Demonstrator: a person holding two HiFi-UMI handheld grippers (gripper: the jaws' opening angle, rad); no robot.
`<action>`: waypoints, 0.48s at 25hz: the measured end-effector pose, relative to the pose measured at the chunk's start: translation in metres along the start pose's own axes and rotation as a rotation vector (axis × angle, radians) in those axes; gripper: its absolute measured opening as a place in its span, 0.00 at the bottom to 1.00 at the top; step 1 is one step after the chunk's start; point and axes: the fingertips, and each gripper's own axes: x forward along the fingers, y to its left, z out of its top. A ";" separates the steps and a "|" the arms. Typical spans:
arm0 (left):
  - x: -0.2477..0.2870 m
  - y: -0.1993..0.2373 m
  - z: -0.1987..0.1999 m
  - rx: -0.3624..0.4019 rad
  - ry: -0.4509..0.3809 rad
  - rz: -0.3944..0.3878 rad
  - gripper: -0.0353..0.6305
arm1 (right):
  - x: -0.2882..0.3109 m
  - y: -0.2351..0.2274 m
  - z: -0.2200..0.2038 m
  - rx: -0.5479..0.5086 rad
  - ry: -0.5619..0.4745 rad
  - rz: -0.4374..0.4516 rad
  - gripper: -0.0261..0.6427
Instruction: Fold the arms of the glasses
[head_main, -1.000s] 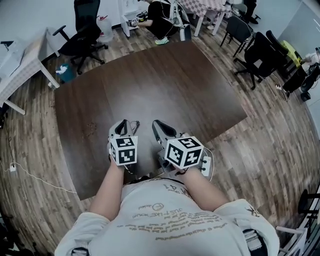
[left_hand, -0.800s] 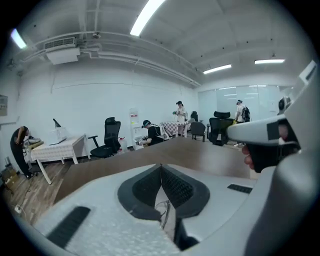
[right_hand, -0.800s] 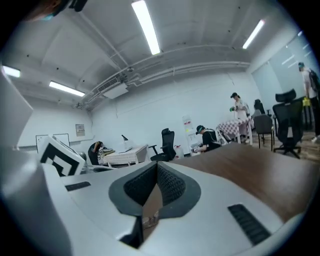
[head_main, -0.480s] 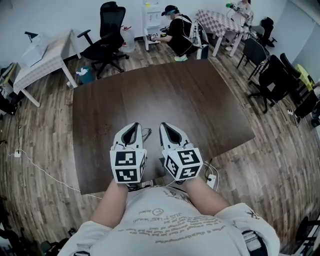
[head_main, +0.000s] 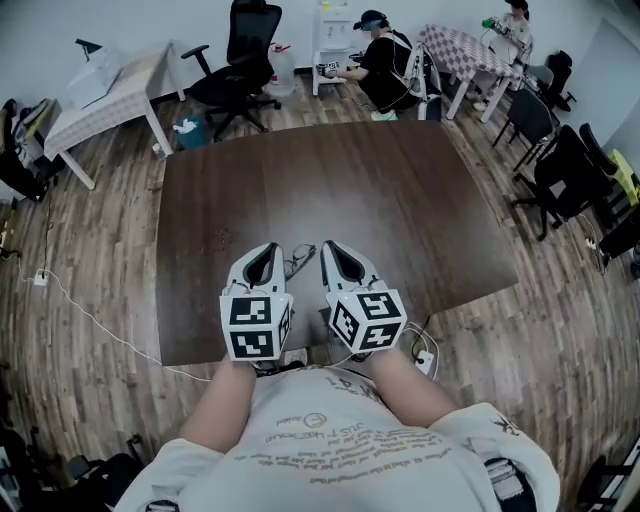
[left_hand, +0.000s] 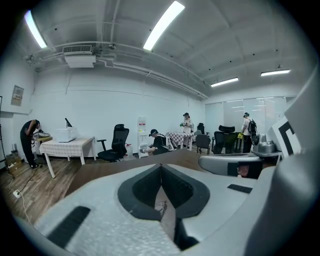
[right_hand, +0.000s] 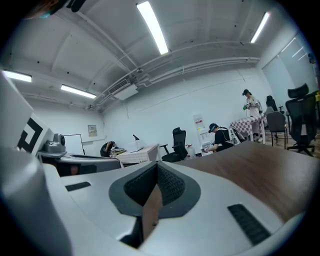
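Observation:
Thin-rimmed glasses (head_main: 298, 262) lie on the dark brown table (head_main: 400, 210), near its front edge, in the gap between my two grippers. Both are held side by side above the table, close to my body. My left gripper (head_main: 265, 250) is shut with nothing in it. In the left gripper view its tips (left_hand: 161, 168) meet, and the glasses (left_hand: 161, 207) show small on the table below them. My right gripper (head_main: 334, 247) is also shut and holds nothing; its tips (right_hand: 157, 169) touch in the right gripper view. Whether the glasses' arms are folded is too small to tell.
Black office chairs (head_main: 245, 55) stand behind the table and more chairs (head_main: 570, 170) stand to its right. A white table (head_main: 110, 90) is at the back left. A person (head_main: 385, 65) crouches at the back. A cable (head_main: 90, 320) and a power strip (head_main: 425, 358) lie on the wooden floor.
Both grippers have come up off the table towards my head, the left one more. They stay shut. The glasses stay on the table between them.

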 end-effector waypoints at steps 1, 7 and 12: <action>-0.001 0.000 -0.001 -0.001 0.003 0.001 0.08 | 0.000 0.000 -0.001 0.001 0.004 0.001 0.06; -0.004 -0.001 -0.008 -0.008 0.017 0.002 0.08 | -0.006 0.002 -0.009 0.004 0.023 0.001 0.06; -0.005 0.001 -0.011 -0.009 0.023 -0.008 0.08 | -0.005 0.004 -0.013 0.013 0.031 -0.008 0.06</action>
